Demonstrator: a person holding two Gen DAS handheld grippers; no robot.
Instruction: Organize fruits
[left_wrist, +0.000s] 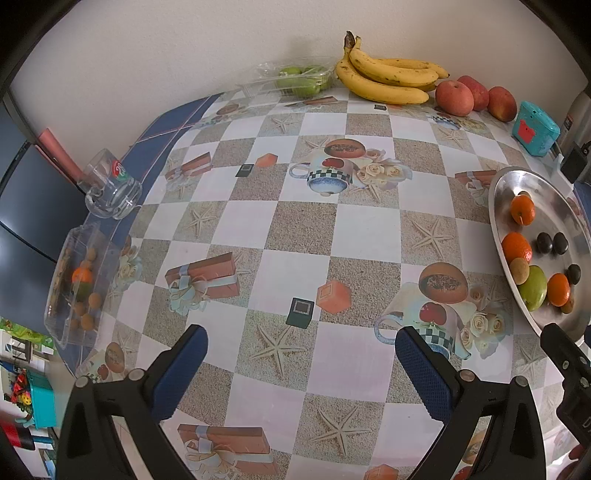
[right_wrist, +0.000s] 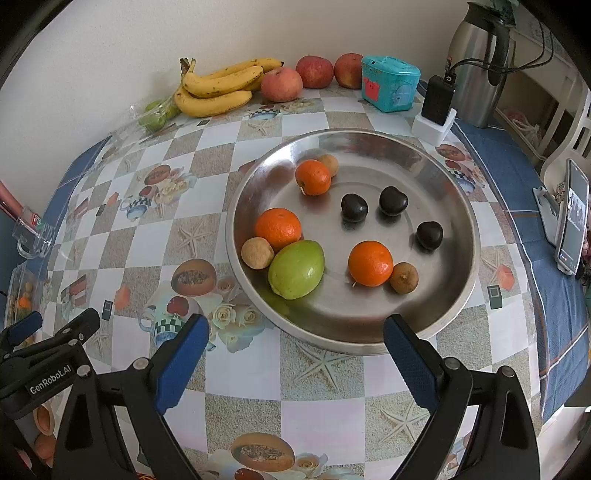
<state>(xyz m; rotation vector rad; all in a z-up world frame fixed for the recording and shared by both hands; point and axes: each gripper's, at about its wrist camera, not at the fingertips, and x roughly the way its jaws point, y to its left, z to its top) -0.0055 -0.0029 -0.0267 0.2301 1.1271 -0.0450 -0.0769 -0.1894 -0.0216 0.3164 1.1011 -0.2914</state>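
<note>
Just short of the steel plate's (right_wrist: 458, 206) near rim, my right gripper (right_wrist: 291, 354) hovers with its jaws apart, gripping nothing. On that plate lie three oranges (right_wrist: 370, 263), a green mango (right_wrist: 296, 269) and dark plums (right_wrist: 393, 200) (bananas (right_wrist: 218, 86) wait behind it), while my left gripper (left_wrist: 301, 363), equally spread and bare, hangs over the tablecloth (left_wrist: 295, 229) left of it.

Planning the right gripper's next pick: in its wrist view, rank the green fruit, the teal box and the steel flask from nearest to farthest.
1. Green fruit, in the tray's near left.
2. Teal box, by the back wall.
3. Steel flask, back right corner; close to the box's range, hard to separate.
</note>
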